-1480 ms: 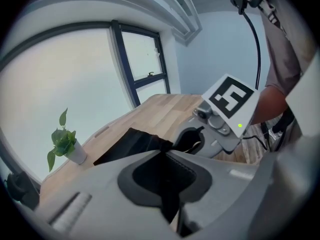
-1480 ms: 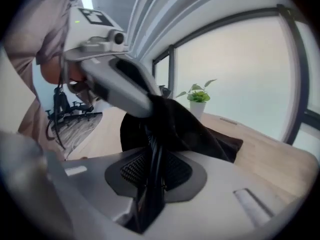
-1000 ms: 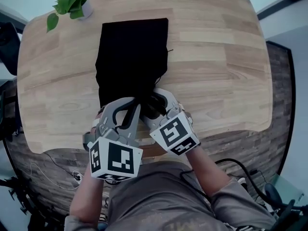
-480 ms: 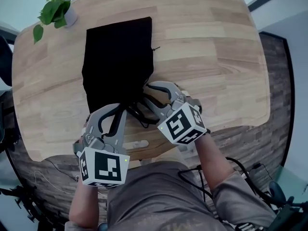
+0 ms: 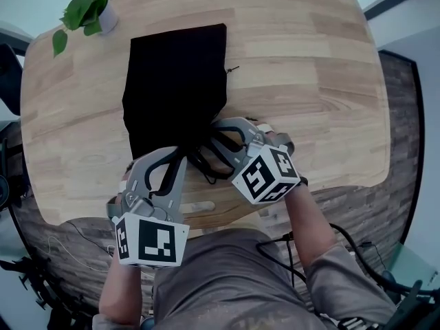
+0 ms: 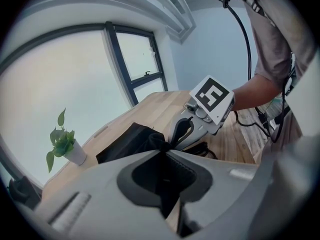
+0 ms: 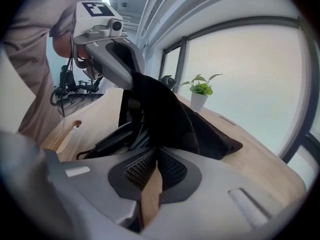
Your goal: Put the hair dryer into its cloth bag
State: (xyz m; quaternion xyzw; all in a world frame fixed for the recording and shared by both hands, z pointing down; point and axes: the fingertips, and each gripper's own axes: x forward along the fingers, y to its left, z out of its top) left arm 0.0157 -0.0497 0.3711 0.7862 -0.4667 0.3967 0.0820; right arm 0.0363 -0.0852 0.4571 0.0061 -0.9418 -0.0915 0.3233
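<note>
Black cloth bag [image 5: 175, 81] lies lengthwise; at the counter's [image 5: 309, 81] near edge our left gripper [image 5: 177, 155] clamps its mouth, and the right gripper [image 5: 212, 133] has just been closing on it.

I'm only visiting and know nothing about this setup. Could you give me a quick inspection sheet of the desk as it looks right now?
Surface: wooden table, pale planks.
Job's things: black cloth bag lies flat, with its near end bunched up. A dark shape with a cord, likely the hair dryer, sits at that end.
Clutter: one potted plant at the far left corner.
Grippers: left gripper is shut on the bag's cloth. The right gripper has just been closing and pinches the cloth too.
Cables: black cables on the floor near the person's right arm.
Surroundings: large window; wood-look floor.
</note>
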